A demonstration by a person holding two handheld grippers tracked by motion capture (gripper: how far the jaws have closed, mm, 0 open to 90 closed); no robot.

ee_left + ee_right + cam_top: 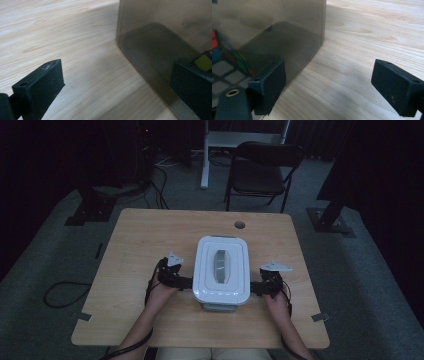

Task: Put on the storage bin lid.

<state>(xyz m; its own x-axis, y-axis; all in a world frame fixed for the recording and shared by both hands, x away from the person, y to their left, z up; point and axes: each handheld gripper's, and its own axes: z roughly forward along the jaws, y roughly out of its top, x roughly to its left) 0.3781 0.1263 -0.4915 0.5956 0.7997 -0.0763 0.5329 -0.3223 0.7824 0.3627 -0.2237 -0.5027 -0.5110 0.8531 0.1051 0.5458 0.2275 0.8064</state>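
Note:
A clear plastic box with a white lid [221, 270] and a grey handle [220, 266] stands in the middle of the wooden table [145, 245]. My left gripper [189, 281] is at the box's left side and my right gripper [254, 288] at its right side, both low by the near end. In the left gripper view the left gripper [115, 87] is open, one jaw in front of the translucent box wall [160, 30]. The right gripper [332, 86] is open too, beside the box wall [269, 27]. A colourful puzzle cube [222, 65] shows through the wall.
A cable hole [240, 225] sits near the table's far edge. Beyond the table are a black folding chair [265, 167], a white desk leg [205, 160] and dark stands [92, 207]. A cable loop [62, 295] lies on the grey floor at left.

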